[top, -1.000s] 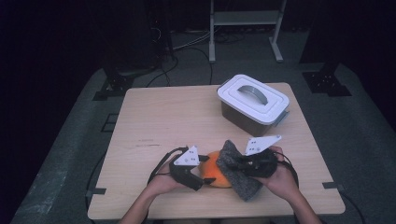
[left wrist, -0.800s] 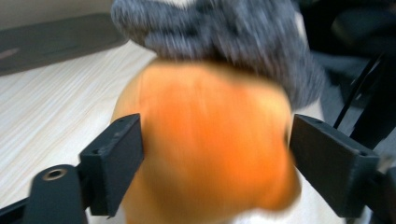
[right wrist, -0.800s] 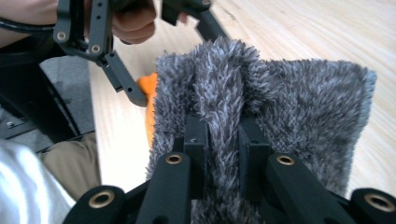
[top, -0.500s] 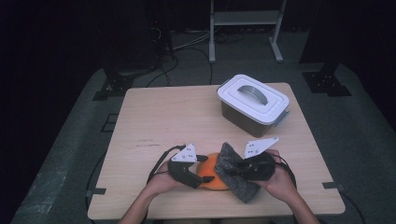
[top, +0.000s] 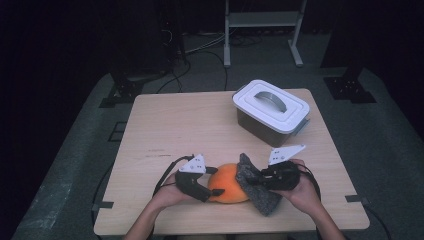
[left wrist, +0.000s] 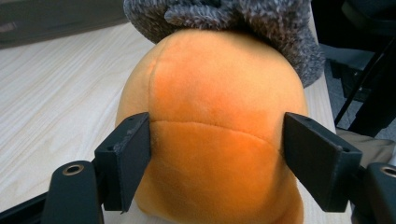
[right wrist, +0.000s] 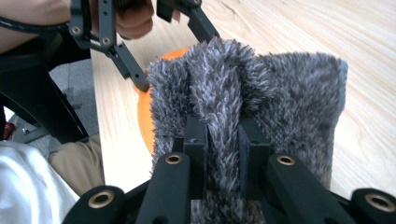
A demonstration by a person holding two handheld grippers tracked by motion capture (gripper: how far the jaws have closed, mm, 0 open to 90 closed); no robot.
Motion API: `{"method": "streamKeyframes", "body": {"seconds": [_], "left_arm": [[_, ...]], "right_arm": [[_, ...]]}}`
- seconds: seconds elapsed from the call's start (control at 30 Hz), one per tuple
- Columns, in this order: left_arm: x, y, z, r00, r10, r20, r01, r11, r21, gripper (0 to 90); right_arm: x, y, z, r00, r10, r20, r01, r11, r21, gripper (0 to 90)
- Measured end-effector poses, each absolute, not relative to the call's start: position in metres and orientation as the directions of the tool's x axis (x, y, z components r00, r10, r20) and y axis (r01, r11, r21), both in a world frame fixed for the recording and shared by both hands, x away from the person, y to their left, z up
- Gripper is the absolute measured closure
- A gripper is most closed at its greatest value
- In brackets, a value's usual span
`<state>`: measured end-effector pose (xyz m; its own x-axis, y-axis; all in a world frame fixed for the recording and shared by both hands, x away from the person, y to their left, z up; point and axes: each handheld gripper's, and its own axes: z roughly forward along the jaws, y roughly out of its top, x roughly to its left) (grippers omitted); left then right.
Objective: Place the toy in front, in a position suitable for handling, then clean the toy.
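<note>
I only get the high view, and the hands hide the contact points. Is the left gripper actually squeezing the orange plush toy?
Observer: Yes. In the left gripper view both pads press the sides of the orange plush toy.
Operator: And the right gripper?
Observer: The right gripper is shut on a pinched fold of the grey fuzzy cloth.
Operator: Does the cloth touch the toy?
Observer: Yes, it drapes over the toy's far end.

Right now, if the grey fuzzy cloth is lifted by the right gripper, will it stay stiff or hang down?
Probably it hangs limp: the grey fuzzy cloth already bunches into a fold where the right gripper pinches it. It looks light and soft, draping against the orange plush. The long pile may grip well, so slipping seems unlikely.
</note>
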<state>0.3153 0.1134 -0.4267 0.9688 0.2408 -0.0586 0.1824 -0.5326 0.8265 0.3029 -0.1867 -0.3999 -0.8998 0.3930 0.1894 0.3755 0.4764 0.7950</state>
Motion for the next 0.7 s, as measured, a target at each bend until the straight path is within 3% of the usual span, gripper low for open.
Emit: {"method": "streamKeyframes", "body": {"seconds": [0.7], "left_arm": [[0.3152, 0.1144, -0.4275, 0.974, 0.215, -0.076, 0.182, -0.532, 0.827, 20.8]], "right_arm": [[0.3015, -0.1822, -0.4017, -0.906, 0.379, 0.19, 0.366, 0.475, 0.8, 75.9]]}}
